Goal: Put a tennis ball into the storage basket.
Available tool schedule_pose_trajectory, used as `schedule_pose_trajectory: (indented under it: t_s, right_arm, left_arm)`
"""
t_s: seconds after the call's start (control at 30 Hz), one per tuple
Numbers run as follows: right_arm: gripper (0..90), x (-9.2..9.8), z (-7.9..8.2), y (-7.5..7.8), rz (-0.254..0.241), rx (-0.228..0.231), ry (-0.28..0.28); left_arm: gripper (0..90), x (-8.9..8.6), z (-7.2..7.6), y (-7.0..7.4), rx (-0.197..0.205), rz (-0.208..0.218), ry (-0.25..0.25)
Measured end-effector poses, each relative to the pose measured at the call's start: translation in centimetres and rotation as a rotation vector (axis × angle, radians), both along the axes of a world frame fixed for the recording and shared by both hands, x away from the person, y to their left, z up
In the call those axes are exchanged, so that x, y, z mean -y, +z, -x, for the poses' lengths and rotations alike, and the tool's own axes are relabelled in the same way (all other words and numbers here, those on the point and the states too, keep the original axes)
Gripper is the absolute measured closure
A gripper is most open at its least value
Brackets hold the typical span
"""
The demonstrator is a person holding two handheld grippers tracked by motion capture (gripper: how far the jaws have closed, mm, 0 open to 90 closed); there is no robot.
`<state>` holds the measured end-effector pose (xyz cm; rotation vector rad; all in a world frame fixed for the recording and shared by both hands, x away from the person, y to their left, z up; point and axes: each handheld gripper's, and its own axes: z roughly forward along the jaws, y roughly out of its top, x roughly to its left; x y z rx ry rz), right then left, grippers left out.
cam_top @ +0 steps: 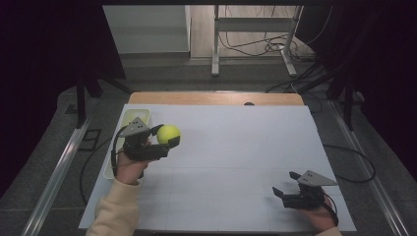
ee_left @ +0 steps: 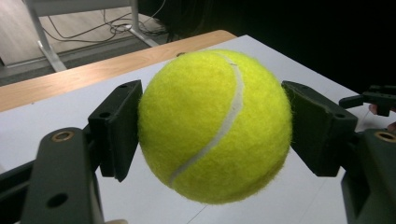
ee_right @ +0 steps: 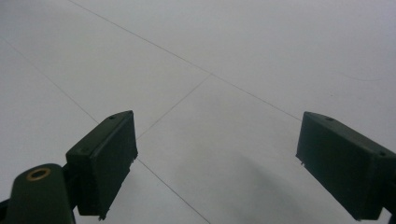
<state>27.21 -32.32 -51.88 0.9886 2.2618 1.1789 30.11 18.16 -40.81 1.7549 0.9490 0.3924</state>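
White sheeting covers the surface, with a strip of bare wood along its far edge and a dark room beyond, where metal stand legs and loose cables lie on the floor. Your left tongs are pinching the tennis ball: in the left gripper view the two pads press its sides, one on each flank, and the ball hangs clear of the sheet with its white seam curving down the front. From above, the ball sits just beside the pale tray that lies along the left edge of the surface, on the side nearer the middle. Your right tongs are spread wide and hold nothing; they hover low over the sheet well apart from the tray, toward the near right corner, and the right gripper view shows bare sheet with faint grid lines between the two pads. My reading is that you are in the carry step, the ball lifted and in transit, though whether it is bound for the tray or away from it cannot be told. If the tray is the goal, the next move calls for swinging the left hand a little toward it, bringing the ball over the open tray and lowering before you ease the pads apart, since a round ball dropped from height will bounce or roll out.
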Motion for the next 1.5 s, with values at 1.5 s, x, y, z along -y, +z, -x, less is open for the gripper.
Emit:
schedule_pose_trajectory:
  t_s: [1.5]
  right_arm:
    - [12.9,0.0,0.0,-0.1,0.012,-0.008,-0.004]
  left_arm:
    - [25.5,-3.9,0.3,0.1,0.000,-0.010,0.143]
